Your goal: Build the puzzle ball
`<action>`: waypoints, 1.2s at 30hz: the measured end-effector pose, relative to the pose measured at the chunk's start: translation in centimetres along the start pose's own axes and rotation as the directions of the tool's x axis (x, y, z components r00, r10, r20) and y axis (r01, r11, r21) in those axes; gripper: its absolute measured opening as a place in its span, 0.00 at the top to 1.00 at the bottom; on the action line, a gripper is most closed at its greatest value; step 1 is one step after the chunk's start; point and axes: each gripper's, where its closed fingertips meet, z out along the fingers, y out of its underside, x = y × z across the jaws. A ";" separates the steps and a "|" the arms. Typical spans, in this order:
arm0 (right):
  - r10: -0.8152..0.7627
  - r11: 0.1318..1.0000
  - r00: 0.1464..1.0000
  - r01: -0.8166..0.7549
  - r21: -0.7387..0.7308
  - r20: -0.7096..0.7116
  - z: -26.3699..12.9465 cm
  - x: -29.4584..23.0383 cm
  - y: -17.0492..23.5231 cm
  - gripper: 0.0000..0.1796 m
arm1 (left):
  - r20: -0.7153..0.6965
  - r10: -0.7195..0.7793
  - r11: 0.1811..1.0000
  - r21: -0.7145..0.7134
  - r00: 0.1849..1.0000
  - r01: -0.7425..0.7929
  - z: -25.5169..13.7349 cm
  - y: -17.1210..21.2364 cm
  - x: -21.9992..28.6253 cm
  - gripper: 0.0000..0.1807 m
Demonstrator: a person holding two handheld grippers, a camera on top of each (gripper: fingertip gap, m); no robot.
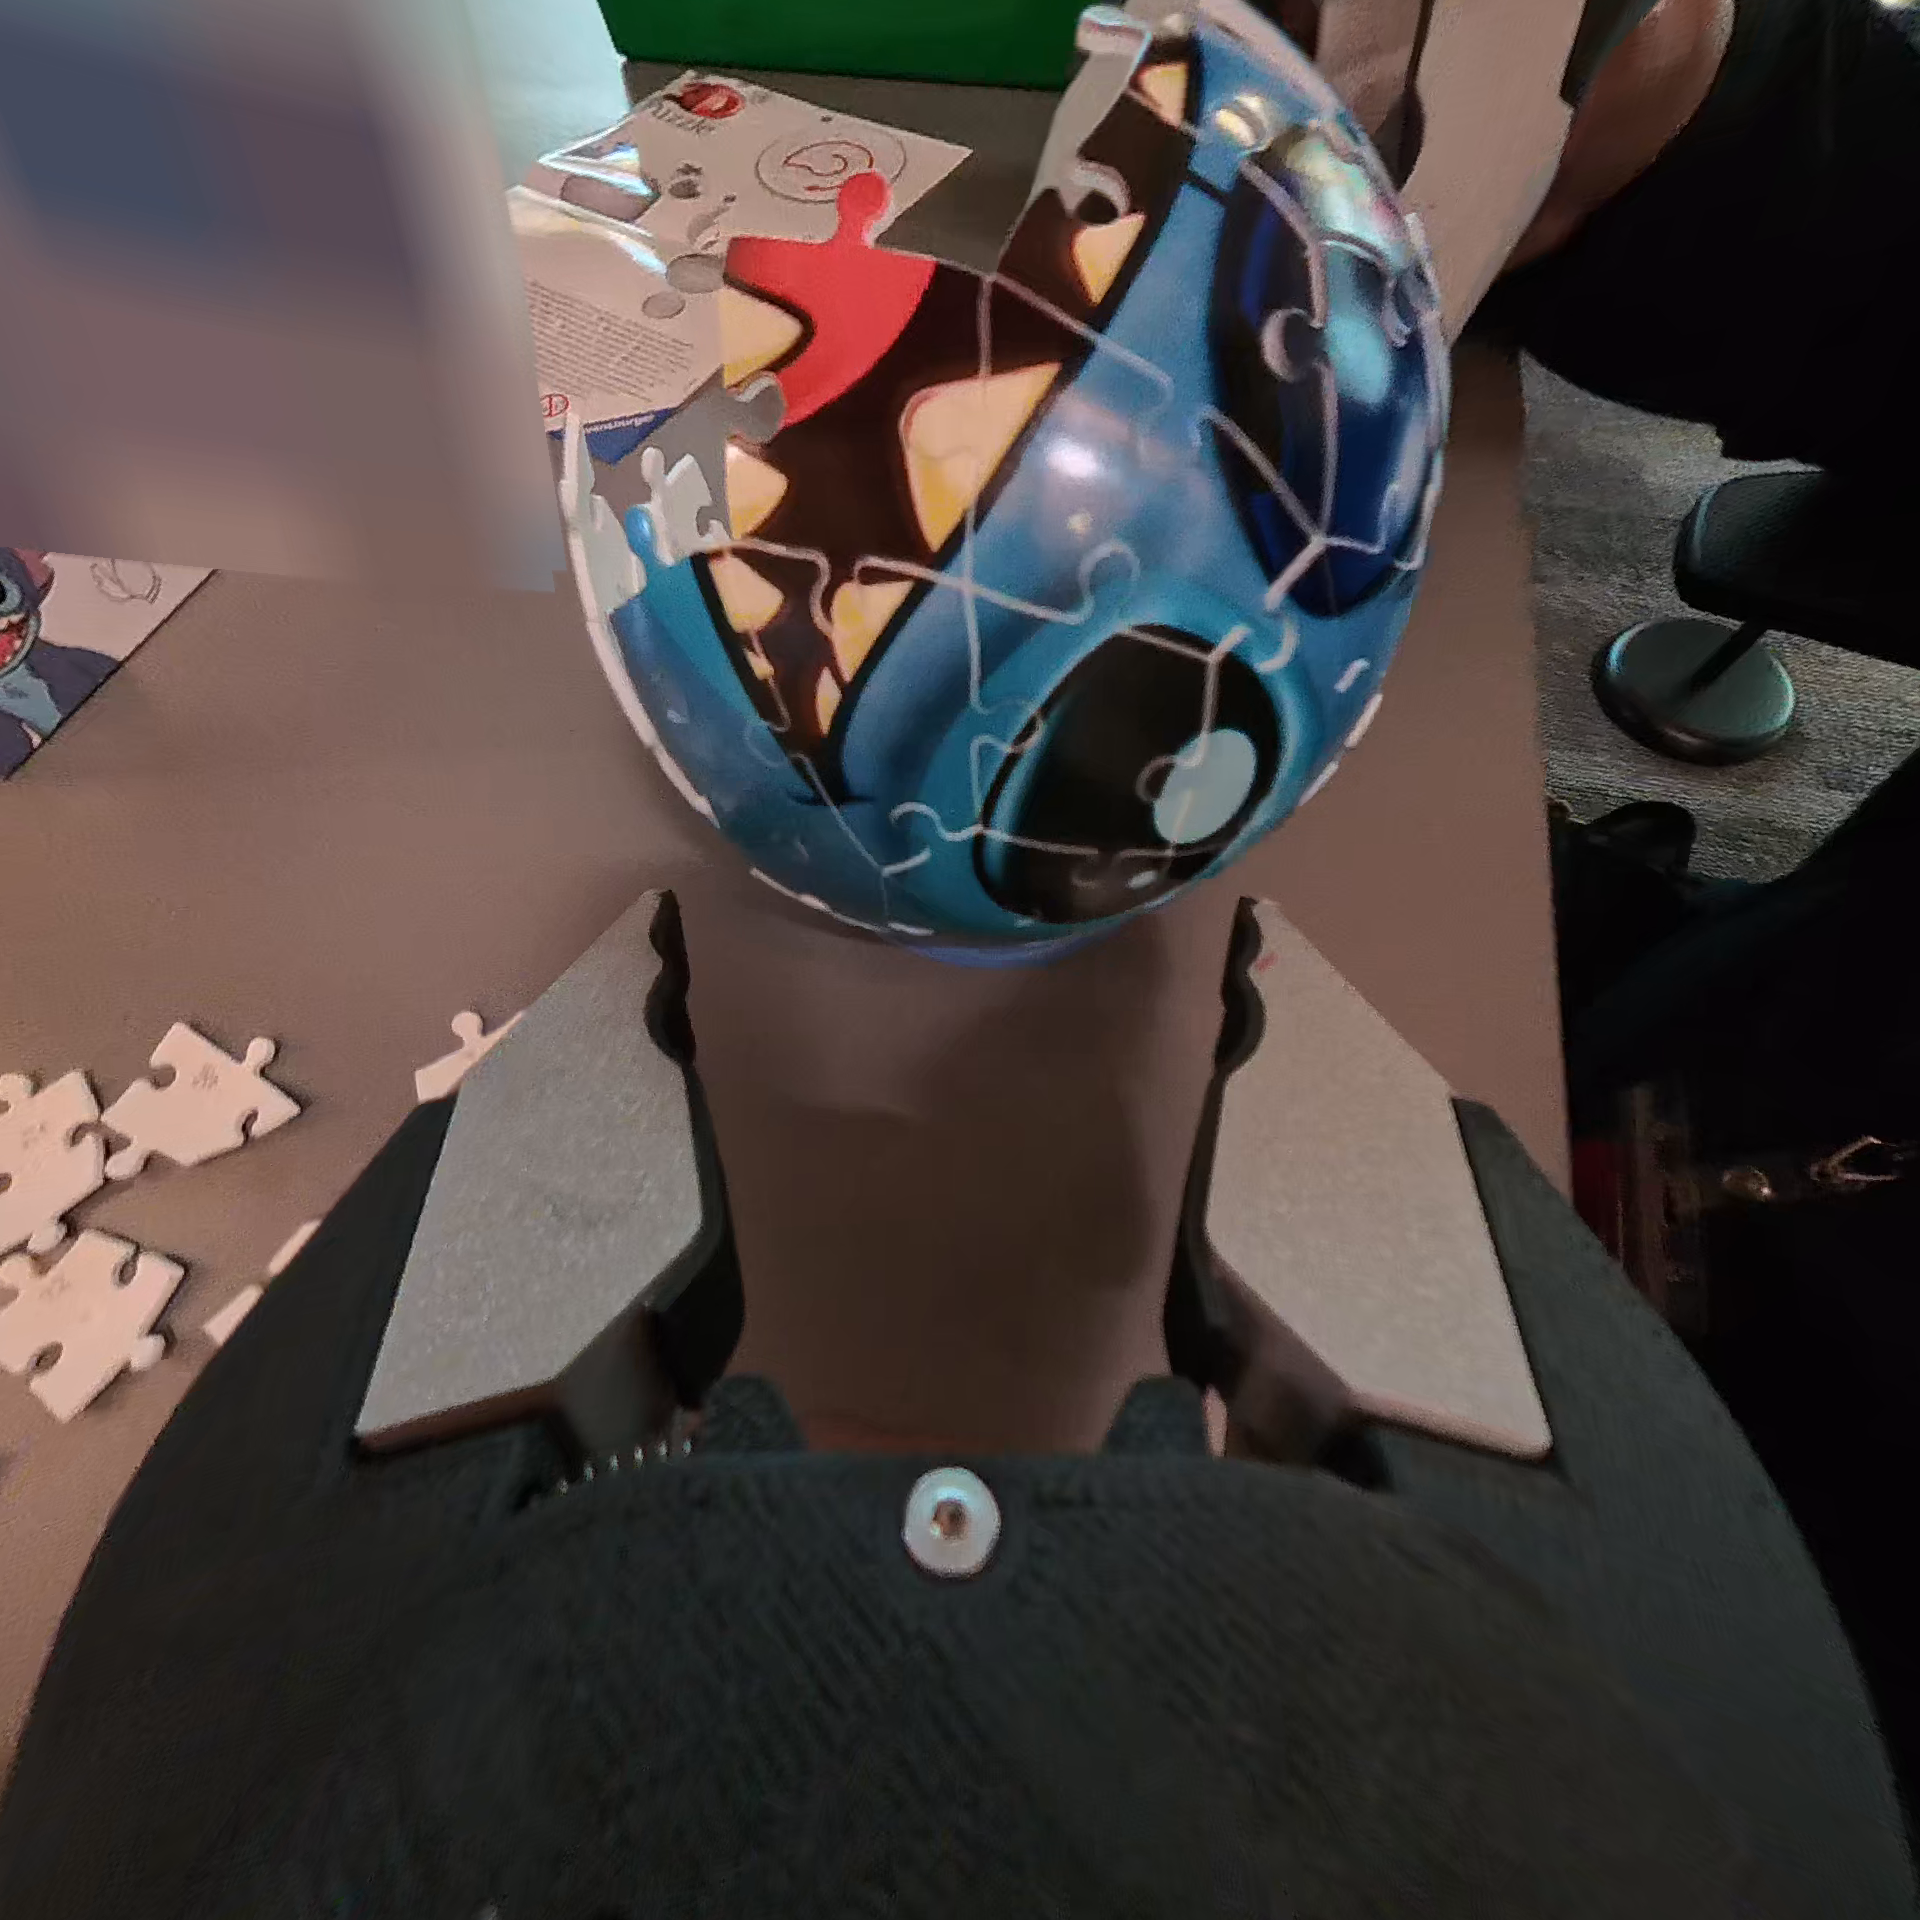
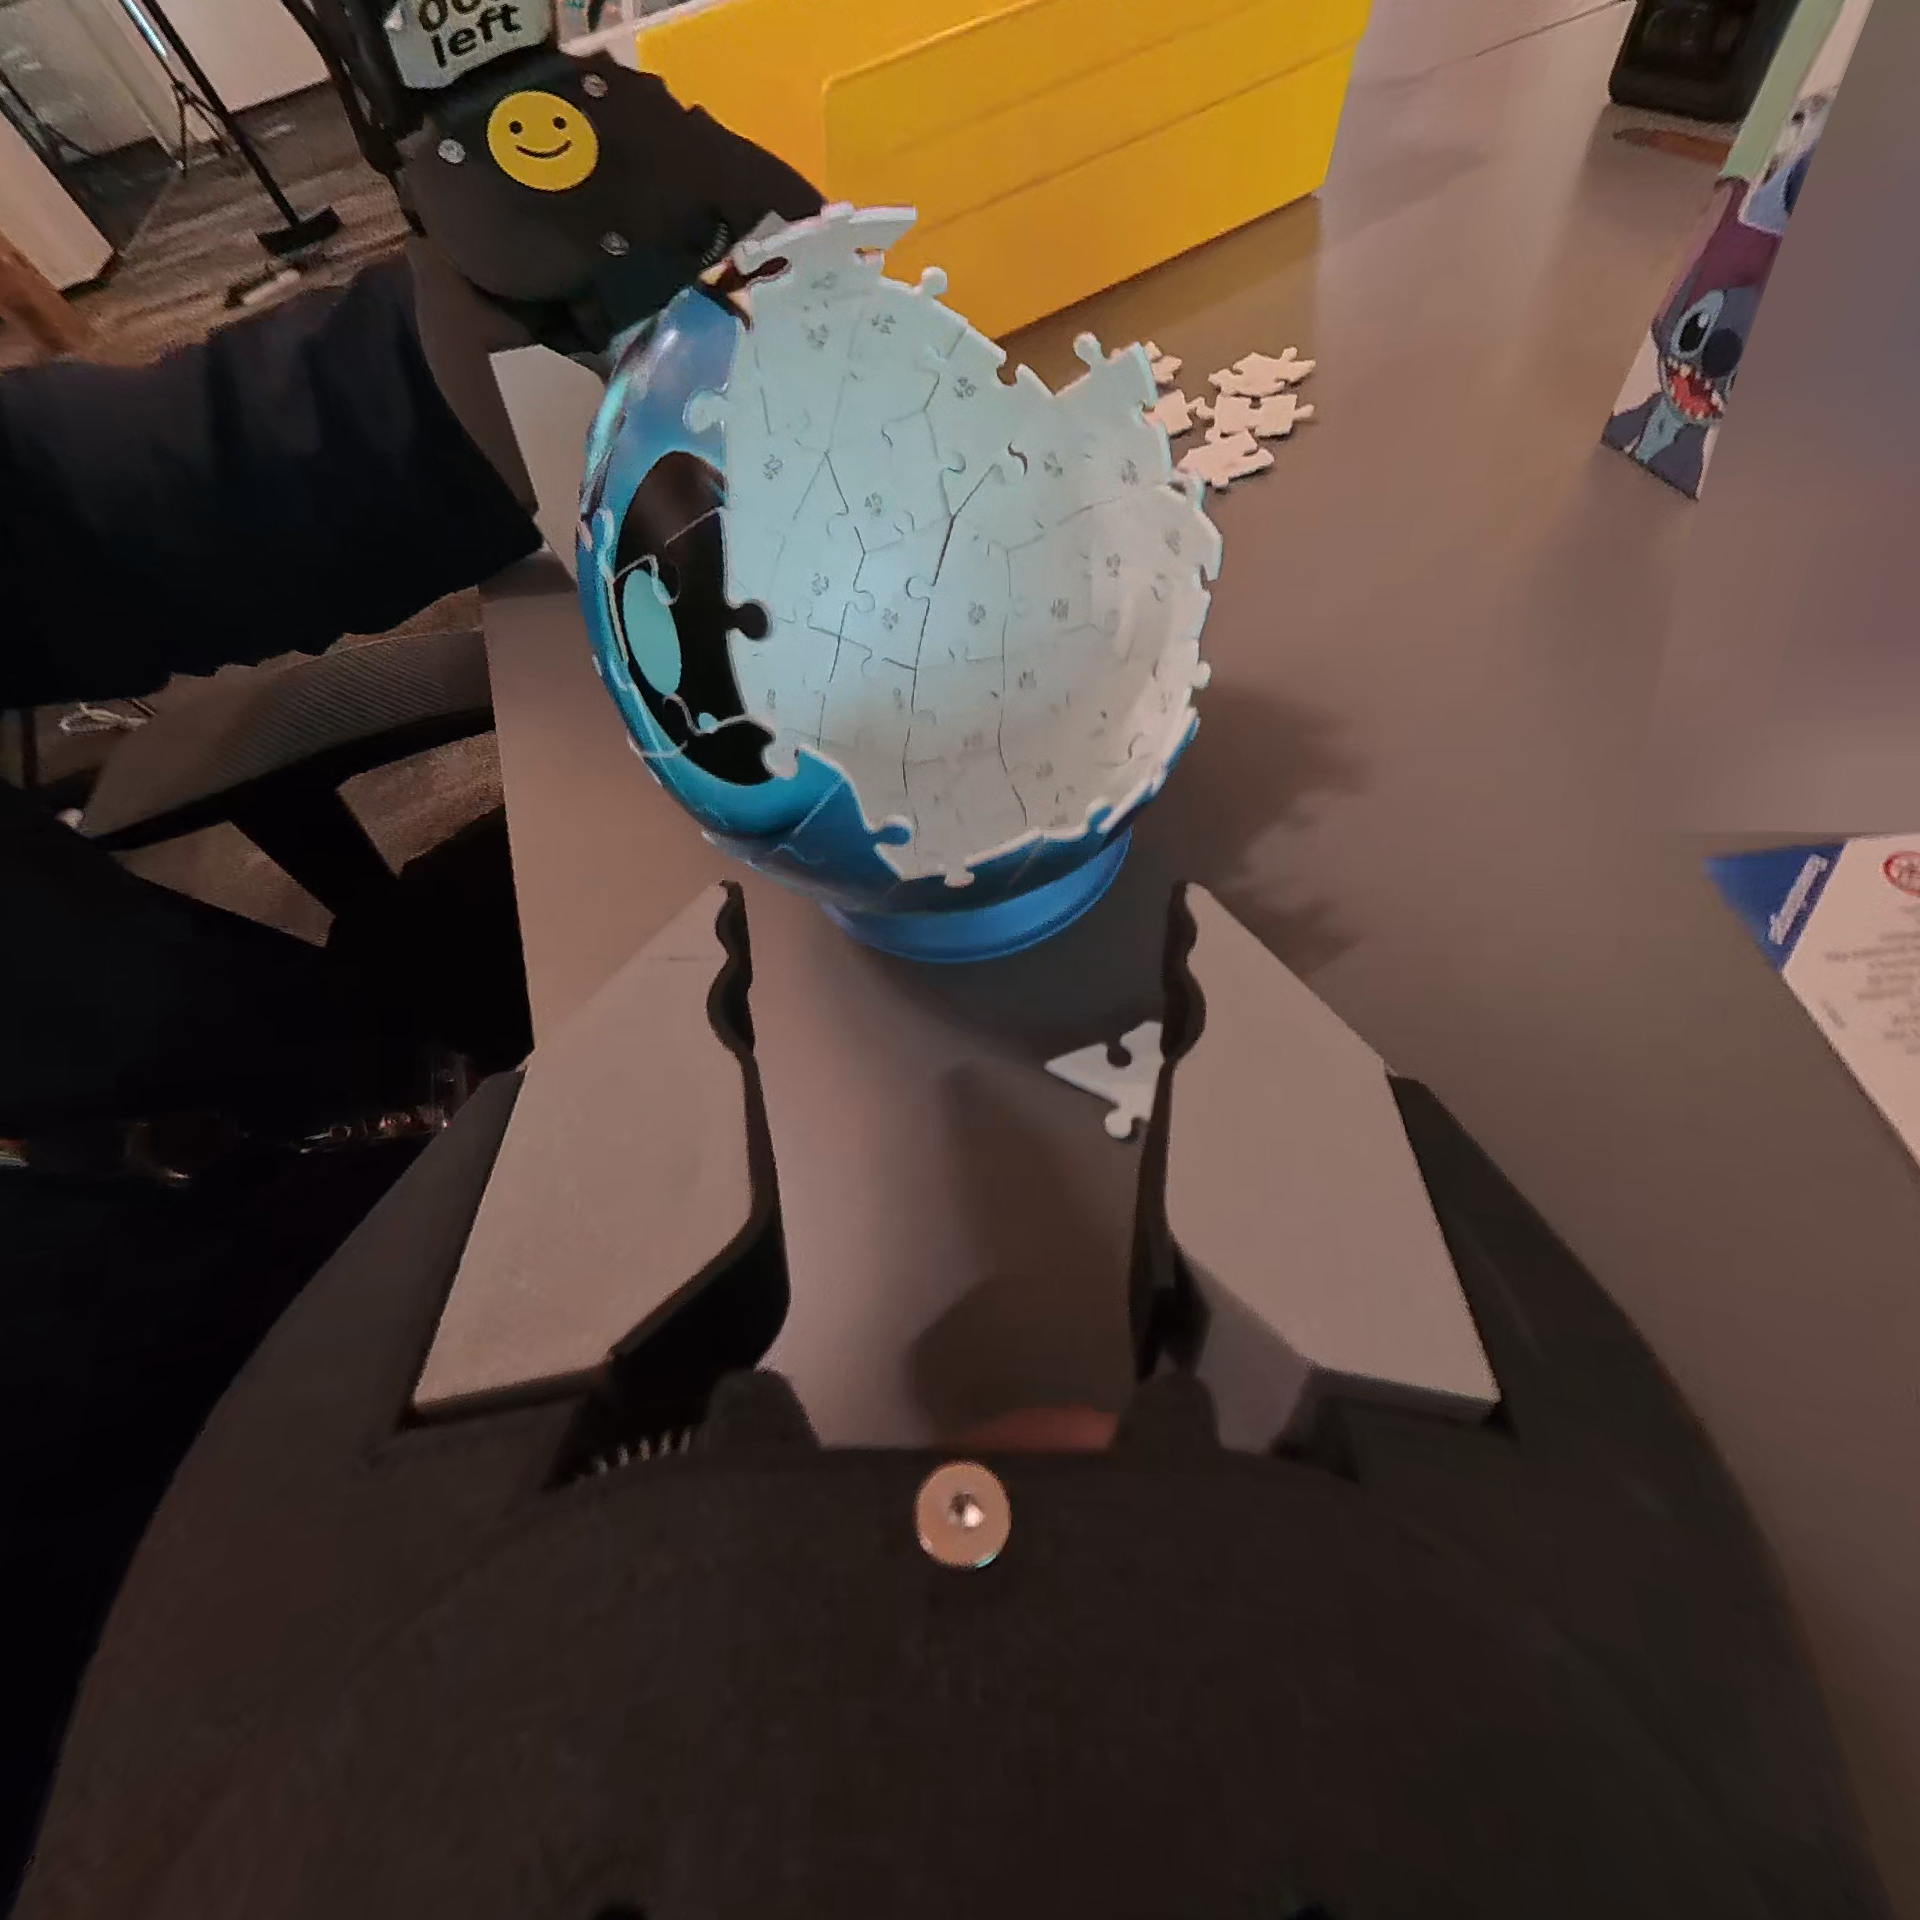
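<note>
The partly built puzzle ball is blue with black eyes, a toothy mouth and a red tongue, and stands on a blue ring stand on the grey table. In the right wrist view the ball shows its open side and pale inner surface. My left gripper is open and empty just short of the ball. My right gripper is open and empty on the opposite side, just short of the stand. One loose white piece lies on the table by its right finger.
Several loose white pieces lie face down at the left; they also show behind the ball. An instruction leaflet, a yellow box and the puzzle carton stand around. The table edge is close, with a chair base beyond. From my right tips it is roughly 5 cm to the loose white piece; from my left, 15 cm.
</note>
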 end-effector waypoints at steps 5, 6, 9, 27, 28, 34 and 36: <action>-0.065 0.998 0.998 0.065 0.005 0.000 0.8 0.0 -0.5 0.53 | -0.059 0.035 0.999 0.016 0.998 -0.035 0.8 -0.3 -0.3 0.42; -0.072 0.997 0.997 0.072 0.007 -0.001 0.9 0.0 -0.5 0.52 | -0.071 0.046 0.999 0.022 0.996 -0.044 0.8 -0.4 -0.3 0.41; -0.075 0.997 0.997 0.075 -0.012 0.018 1.2 -0.2 -0.3 0.49 | -0.097 0.063 0.998 0.026 0.993 -0.061 0.9 -0.5 -0.3 0.41; -0.110 0.987 0.994 0.109 -0.120 0.002 3.5 -0.5 0.5 0.46 | -0.135 0.109 0.994 0.012 0.985 -0.109 1.2 -0.4 0.2 0.41; -0.109 0.987 0.994 0.108 -0.120 0.005 3.6 -0.5 0.5 0.46 | -0.132 0.104 0.995 0.011 0.986 -0.103 1.1 -0.3 0.2 0.41; -0.049 0.993 0.998 0.054 -0.107 0.048 3.8 -0.9 0.2 0.47 | -0.132 0.002 1.000 -0.006 0.991 -0.003 0.6 -0.1 0.5 0.41; -0.011 0.994 0.998 0.018 -0.104 0.066 3.8 -1.1 0.1 0.48 | -0.130 -0.060 0.998 -0.022 0.990 0.058 0.3 -0.1 0.7 0.42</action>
